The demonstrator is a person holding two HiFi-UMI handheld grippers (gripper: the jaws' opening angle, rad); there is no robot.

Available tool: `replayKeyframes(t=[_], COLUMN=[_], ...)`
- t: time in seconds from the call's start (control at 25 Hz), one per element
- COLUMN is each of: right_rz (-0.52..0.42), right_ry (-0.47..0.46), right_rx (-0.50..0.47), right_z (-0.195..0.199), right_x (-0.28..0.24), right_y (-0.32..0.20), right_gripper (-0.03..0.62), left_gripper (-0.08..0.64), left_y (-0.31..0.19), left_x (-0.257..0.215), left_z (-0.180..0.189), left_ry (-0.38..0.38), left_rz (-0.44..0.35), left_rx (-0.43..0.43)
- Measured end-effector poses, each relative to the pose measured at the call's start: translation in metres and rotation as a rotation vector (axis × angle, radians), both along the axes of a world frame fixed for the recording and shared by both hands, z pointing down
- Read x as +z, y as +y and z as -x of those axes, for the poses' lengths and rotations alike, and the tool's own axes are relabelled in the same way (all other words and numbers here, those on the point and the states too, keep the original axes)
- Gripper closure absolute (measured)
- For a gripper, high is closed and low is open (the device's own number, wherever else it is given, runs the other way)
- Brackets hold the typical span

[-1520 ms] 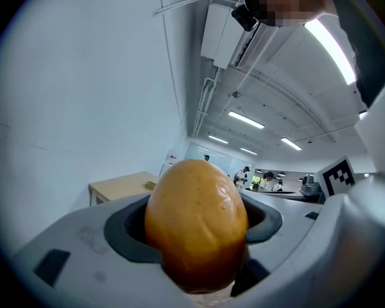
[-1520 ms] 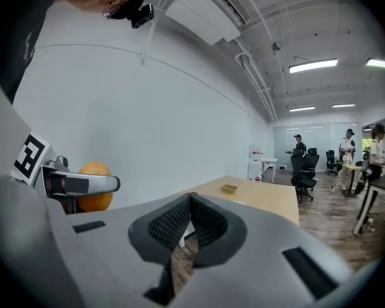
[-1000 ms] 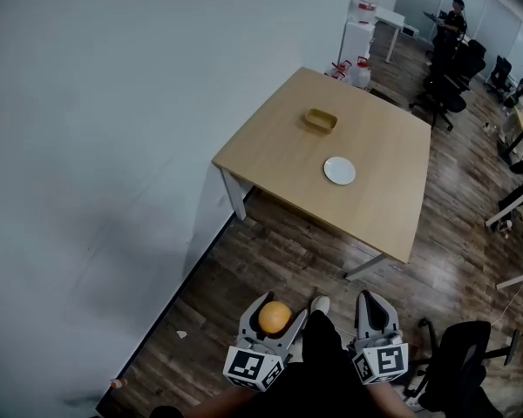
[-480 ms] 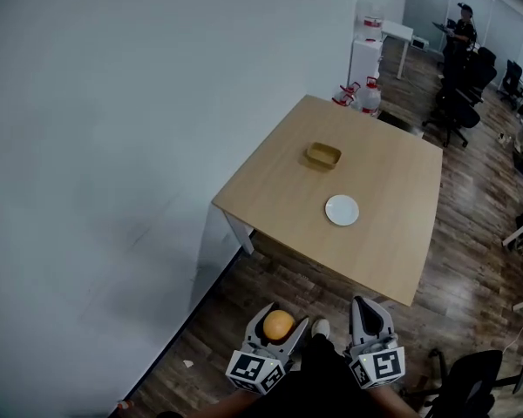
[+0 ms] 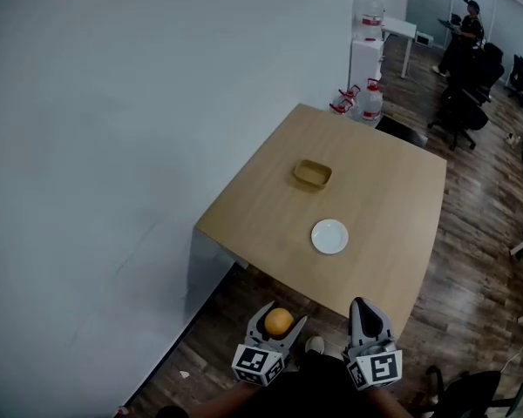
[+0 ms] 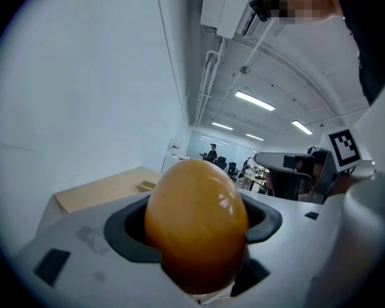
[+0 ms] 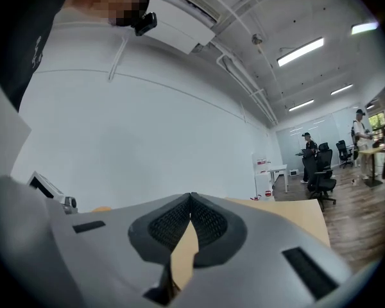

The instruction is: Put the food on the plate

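An orange, egg-shaped piece of food [image 5: 279, 321] [image 6: 196, 220] is clamped between the jaws of my left gripper [image 5: 277, 323], held low over the floor just short of the table's near edge. My right gripper [image 5: 368, 317] sits beside it to the right, shut with nothing between its pads [image 7: 208, 223]. A small white plate [image 5: 329, 236] lies on the light wooden table [image 5: 244, 198], ahead of both grippers. A shallow tan tray [image 5: 312, 174] rests farther back on the same table.
A white wall runs along the left. Water jugs [image 5: 369, 103] and a white cabinet [image 5: 366, 59] stand past the table's far corner. A person [image 5: 467, 29] and office chairs [image 5: 471, 85] occupy the back right. Dark wood floor [image 5: 471, 259] surrounds the table.
The table and plate have drawn closer and lower in the head view as I walk toward them. Both grippers keep their hold and their places.
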State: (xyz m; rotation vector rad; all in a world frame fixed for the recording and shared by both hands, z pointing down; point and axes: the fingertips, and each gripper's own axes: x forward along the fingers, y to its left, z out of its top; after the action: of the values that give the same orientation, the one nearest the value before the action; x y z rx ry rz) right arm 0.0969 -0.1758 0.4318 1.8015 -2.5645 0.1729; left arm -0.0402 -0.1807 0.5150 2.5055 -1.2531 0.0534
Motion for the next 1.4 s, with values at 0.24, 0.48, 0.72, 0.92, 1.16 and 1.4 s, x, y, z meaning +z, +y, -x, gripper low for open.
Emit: replayKeyframes(t=[0.24,0.48,0.72,0.92,1.16,1.4], right_rz=[-0.023,0.02,0.145,0.171,0.188,0.257], right_ry=[-0.007,-0.006,-0.004,-0.007,-0.023,-0.039], right_rx=[0.0,-0.016,-0.065,-0.067,-0.069,-0.07], right_z=[-0.031,-0.045,-0.044,-0.051,-0.06,-0.078], right_x=[0.002,0.027,0.057,0.07,0.081,0.106], right_y=[-0.049,-0.091,-0.116,-0.137,-0.148,-0.149], right_gripper=[0.532,0.532,0.532,0.532,0.532,0.532], left_gripper=[0.249,0.249,0.249,0.249,0.249,0.249], left_y=[-0.059,-0.111,-0.148,-0.178,-0.219,-0.253], left_x=[0.028,0.056,0.087,0.116,0.146,0.18], left_z=[-0.047,-0.077,-0.115,-0.131,-0.136,-0.15], left_ry=[0.034,0.047,-0.07,-0.14,-0.155,-0.13], left_rz=[0.086,0.146,0.112,0.128,0.166,0.223], left_rx=[0.02,-0.014,0.069,0.101,0.093,0.138])
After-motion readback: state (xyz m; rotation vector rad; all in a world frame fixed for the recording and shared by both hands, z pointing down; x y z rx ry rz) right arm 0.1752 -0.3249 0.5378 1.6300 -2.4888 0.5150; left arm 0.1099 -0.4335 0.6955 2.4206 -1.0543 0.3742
